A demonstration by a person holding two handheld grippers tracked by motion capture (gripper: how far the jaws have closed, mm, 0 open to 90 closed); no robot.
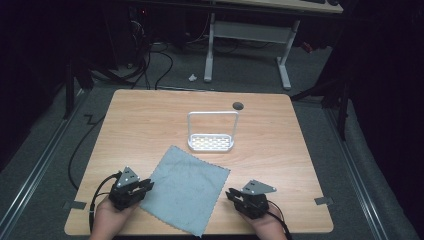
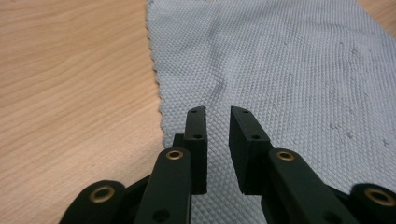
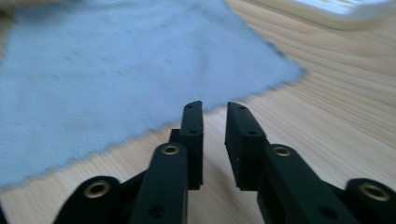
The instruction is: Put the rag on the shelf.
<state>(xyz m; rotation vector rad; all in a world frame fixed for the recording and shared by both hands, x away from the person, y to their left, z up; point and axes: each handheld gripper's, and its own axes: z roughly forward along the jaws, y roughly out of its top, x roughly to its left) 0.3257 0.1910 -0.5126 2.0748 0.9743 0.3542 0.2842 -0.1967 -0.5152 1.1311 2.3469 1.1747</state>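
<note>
A grey-blue textured cloth (image 1: 186,192) lies flat and spread out on the wooden table (image 1: 150,120), one corner pointing toward the person. My left gripper (image 1: 149,186) sits at the cloth's left edge; in the left gripper view its jaws (image 2: 217,112) hover over the cloth (image 2: 280,70) a narrow gap apart, holding nothing. My right gripper (image 1: 231,194) is just off the cloth's right edge. In the right gripper view its jaws (image 3: 215,106) are slightly parted over bare wood, pointing at the cloth (image 3: 116,70).
A white rack with a tall wire handle (image 1: 211,142) stands behind the cloth at mid-table, and its base edge (image 3: 336,11) shows in the right gripper view. A dark round hole (image 1: 238,105) sits near the table's far edge. Cables and desk legs lie on the floor beyond.
</note>
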